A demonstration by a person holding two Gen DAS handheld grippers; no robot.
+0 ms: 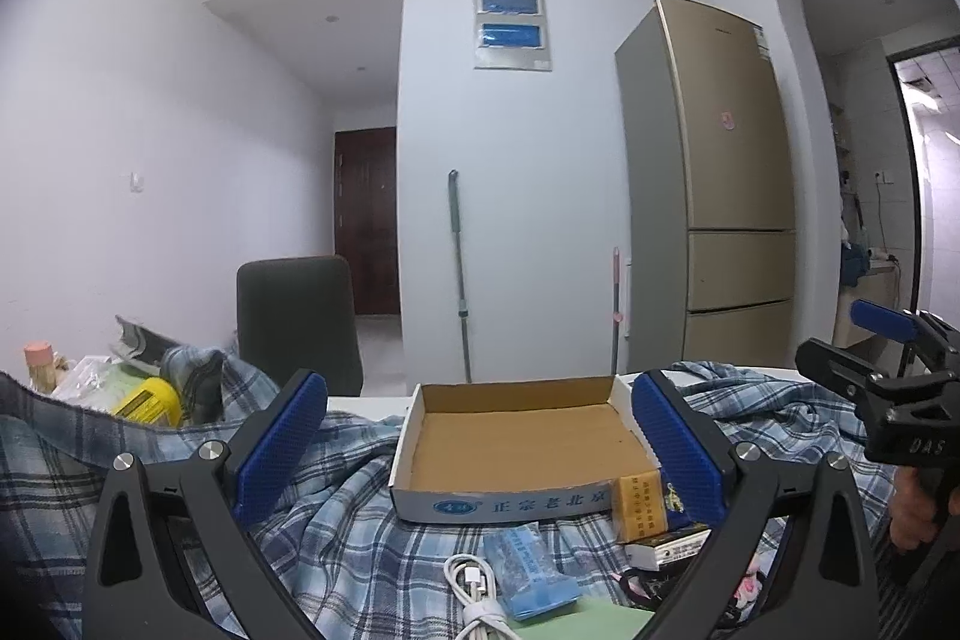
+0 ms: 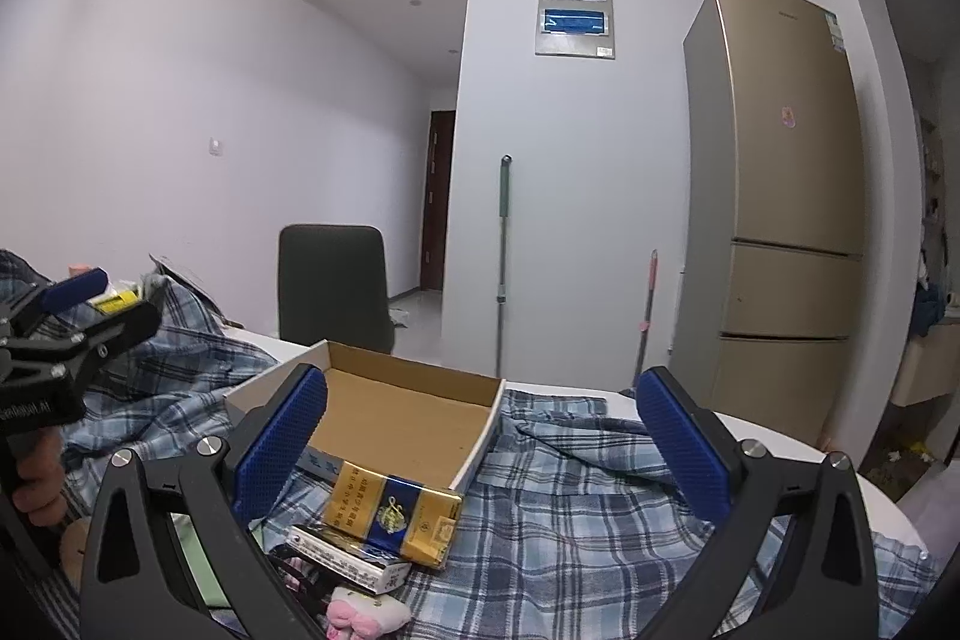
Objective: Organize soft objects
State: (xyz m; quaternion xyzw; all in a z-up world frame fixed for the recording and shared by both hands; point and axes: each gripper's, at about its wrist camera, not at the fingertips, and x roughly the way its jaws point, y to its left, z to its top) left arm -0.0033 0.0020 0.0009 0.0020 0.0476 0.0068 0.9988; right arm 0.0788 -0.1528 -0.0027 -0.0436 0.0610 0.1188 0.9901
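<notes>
- Left wrist view: left gripper (image 1: 477,451), jaws spread wide with nothing between them, blue ribbed pads (image 1: 279,445) facing inward.
- Cardboard box (image 1: 522,439), shallow, open-topped and empty, white outer wall with blue printed characters, lying ahead between the two pads on the plaid cloth (image 1: 354,532).
- Plaid cloth, blue and white, rumpled, covering the table around and under the box.
- Yellow packet (image 1: 642,511), leaning against the near right corner of the box.
- Blue tissue pack (image 1: 531,571), on the cloth just in front of the box.
- White cable (image 1: 477,595), coiled, just left of the tissue pack, touching it.
- Right gripper (image 1: 882,340), at the right edge, raised above the cloth; a hand (image 1: 912,514) grips its handle; opening cannot be told from this view.
- Yellow can (image 1: 150,400), far left among clutter, well apart from the box.
- Background: dark chair (image 1: 297,322), gold refrigerator (image 1: 714,184), mop handle (image 1: 459,274) against the wall.
- Right wrist view: right gripper (image 2: 480,451), jaws spread wide, holding nothing.
- Cardboard box (image 2: 396,415), ahead and left of centre, its near corner behind the left pad.
- Gold and blue packet (image 2: 393,517), propped against the near wall of the box, resting atop a white carton (image 2: 354,562).
- Pink plush toy (image 2: 363,616), at the bottom edge, just below the carton, on the plaid cloth (image 2: 570,520).
- Left gripper (image 2: 78,307), at the left edge, held by a hand (image 2: 39,472); opening unclear from here.
</notes>
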